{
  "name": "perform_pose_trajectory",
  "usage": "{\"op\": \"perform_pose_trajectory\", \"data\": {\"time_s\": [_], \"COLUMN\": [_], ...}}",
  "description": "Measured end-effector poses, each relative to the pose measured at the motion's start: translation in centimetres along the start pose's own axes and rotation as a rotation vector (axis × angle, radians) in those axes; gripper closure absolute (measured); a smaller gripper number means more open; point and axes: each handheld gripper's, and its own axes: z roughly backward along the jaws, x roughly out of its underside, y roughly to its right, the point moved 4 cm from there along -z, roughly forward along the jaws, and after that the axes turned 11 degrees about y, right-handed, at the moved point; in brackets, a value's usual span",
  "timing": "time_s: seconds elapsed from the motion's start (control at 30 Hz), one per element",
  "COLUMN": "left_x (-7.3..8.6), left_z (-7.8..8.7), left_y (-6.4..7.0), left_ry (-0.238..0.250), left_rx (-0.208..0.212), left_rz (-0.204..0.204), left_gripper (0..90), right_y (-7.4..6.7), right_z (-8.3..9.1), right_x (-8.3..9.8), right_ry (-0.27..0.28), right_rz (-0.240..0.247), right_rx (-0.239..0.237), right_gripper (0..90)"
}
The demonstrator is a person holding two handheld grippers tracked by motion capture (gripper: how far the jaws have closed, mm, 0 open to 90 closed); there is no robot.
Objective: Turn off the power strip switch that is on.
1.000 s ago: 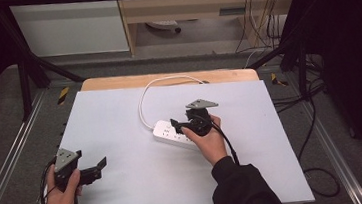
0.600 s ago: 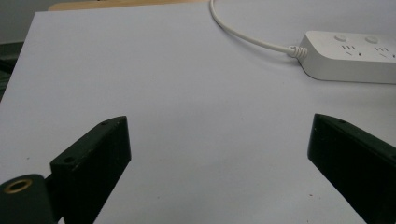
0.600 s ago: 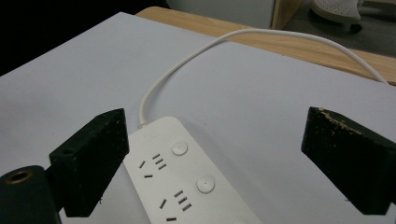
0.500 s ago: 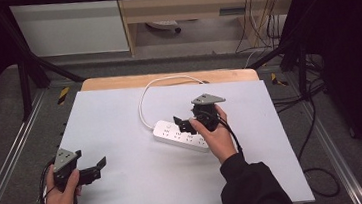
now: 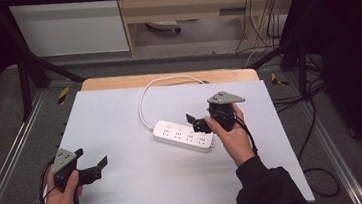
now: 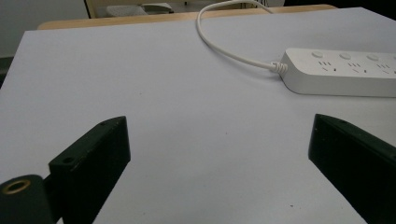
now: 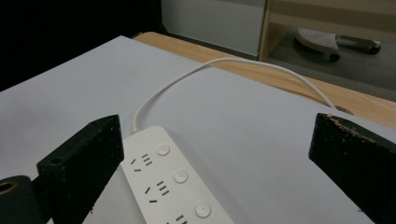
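Near the middle of the high view, a white power strip (image 5: 183,135) lies flat on the pale grey table surface (image 5: 120,113), set at a slant so that its cord end sits toward the upper left of the frame and its far end toward the lower right. Its white cable (image 5: 145,101) leaves the upper-left end, loops up toward the wooden strip (image 5: 117,82) along the table's far edge, and runs off to the right there. In the right gripper view the strip (image 7: 170,184) shows round buttons beside each socket group and sits low in the frame, closer to the left jaw.

The right gripper (image 5: 197,122) hovers just above the strip's right end, jaws spread wide and holding nothing, with the right hand (image 5: 233,137) wrapped around its body (the grey plate on top faces the camera). Between it and the table's right edge there is an open band of bare surface.

The left gripper (image 5: 94,164) is well apart from the strip, low in the left of the frame near the table's front-left corner, held by the left hand (image 5: 60,201). Its jaws also stand wide apart and empty. In the left gripper view the strip (image 6: 341,72) lies at the upper right, with a broad stretch of bare table (image 6: 163,116) between it and the jaws.
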Motion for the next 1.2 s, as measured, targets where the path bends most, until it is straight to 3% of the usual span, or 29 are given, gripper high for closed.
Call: {"op": "perform_pose_trajectory", "data": {"time_s": [0.13,0.63,0.83,1.2], "left_x": [-0.2,-0.1,-0.1,-0.1], "left_z": [0.0,0.1,0.2,0.1], "left_y": [0.3,0.5,0.3,0.4], "left_ry": [0.014,0.01,0.006,0.004], "left_rx": [0.021,0.022,0.017,0.018], "left_rz": [-0.014,-0.009,-0.003,-0.005], "left_gripper": [5.4,5.4,5.4,5.4], "right_y": [0.9,3.4,4.8,6.9], "right_z": [1.2,6.1,8.2,10.5], "right_x": [-0.2,0.7,1.8,5.1], "right_ry": [0.013,0.073,0.088,0.071], "right_rz": [-0.015,-0.028,-0.049,-0.087], "right_rx": [0.01,0.061,0.086,0.145], "right_gripper": [5.6,5.0,5.3,5.5]}}
